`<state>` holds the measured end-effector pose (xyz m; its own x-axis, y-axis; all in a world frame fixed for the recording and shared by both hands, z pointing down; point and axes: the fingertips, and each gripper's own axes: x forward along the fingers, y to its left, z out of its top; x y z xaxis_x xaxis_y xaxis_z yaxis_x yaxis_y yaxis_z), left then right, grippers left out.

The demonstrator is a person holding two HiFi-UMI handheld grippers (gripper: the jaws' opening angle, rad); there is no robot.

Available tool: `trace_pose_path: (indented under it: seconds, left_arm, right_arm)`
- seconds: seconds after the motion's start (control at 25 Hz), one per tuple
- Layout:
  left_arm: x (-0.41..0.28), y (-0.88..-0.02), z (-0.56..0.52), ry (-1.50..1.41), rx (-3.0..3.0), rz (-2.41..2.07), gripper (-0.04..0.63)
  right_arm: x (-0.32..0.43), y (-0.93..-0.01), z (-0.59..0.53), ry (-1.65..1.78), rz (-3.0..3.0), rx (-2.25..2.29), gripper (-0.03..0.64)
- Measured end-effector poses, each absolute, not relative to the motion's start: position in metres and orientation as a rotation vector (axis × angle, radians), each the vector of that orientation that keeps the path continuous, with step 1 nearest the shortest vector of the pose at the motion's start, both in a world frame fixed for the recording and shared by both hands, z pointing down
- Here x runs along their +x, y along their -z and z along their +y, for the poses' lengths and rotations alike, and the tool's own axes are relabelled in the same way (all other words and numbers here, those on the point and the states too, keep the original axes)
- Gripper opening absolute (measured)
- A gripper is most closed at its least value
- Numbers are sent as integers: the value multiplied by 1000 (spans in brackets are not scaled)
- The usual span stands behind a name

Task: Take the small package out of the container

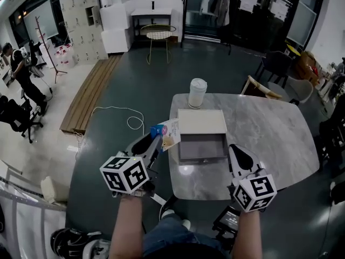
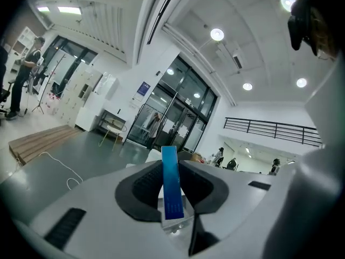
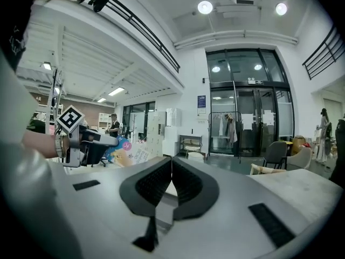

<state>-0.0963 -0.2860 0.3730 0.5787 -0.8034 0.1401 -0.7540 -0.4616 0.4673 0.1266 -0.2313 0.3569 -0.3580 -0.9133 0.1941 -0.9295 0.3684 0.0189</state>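
While clamped on the small package [image 1: 166, 134], edge-on between the fingers of the left gripper [image 1: 156, 140], holds it at nine o'clock of the container [image 1: 202, 146], out past the table [image 1: 269, 134] edge and resting on nothing. Shows as a thin blue strip upright between the pads in the left gripper view. Places the right gripper [image 1: 237, 154] at four o'clock of the container, fingers together on nothing. Judges removal as effectively done, carry-away in hand. Calls next for a bare spot to set down, grip firm until contact, and a path clear of the lid [image 1: 202, 121] and cup [image 1: 197, 93] at twelve o'clock.
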Motion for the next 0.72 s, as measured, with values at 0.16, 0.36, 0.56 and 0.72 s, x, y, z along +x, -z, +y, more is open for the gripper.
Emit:
trace_pose_path:
  seconds: [0.16, 0.36, 0.56, 0.72]
  left_arm:
    - [-104, -356, -300, 145, 2382, -1247, 98]
    - [-109, -345, -310, 190, 2400, -1237, 98]
    - [-101, -342, -327, 222, 2383, -1279, 98]
    - [-86, -340, -340, 237, 2363, -1340, 98]
  right_arm:
    - [129, -340, -240, -92, -2468, 1689, 26]
    - [150, -325, -247, -62, -2462, 1769, 26]
    - [173, -323, -267, -60, -2476, 1789, 26]
    - [192, -325, -289, -70, -2496, 1744, 25]
